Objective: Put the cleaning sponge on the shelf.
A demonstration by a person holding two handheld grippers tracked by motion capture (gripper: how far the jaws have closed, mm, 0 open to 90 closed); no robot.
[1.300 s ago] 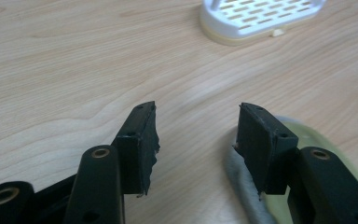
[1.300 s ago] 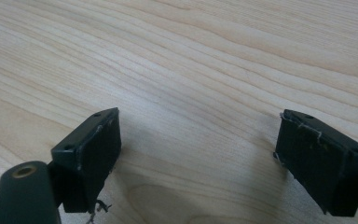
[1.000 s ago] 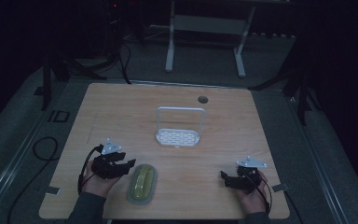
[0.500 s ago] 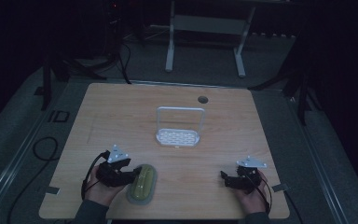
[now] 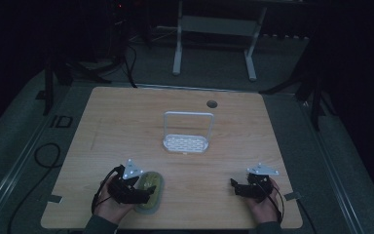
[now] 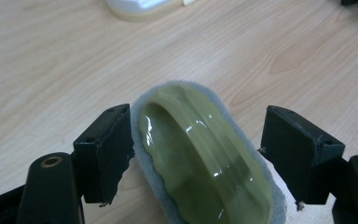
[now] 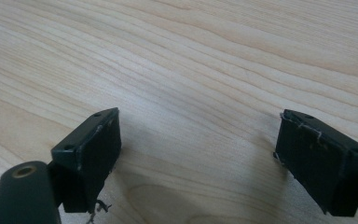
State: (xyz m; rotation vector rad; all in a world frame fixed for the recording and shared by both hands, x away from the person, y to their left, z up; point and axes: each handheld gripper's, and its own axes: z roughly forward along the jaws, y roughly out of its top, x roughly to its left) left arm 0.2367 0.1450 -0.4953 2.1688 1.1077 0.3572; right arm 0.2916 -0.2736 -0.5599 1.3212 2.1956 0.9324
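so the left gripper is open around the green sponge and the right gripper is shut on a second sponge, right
Not quite. The left gripper is indeed open around the green sponge, but the right gripper is open too, with only bare table between its jaws. The right gripper view shows this.

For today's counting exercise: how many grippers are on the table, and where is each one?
2. The left gripper is at the near left, its open fingers either side of the green scrubber. The right gripper is at the near right, open over bare wood.
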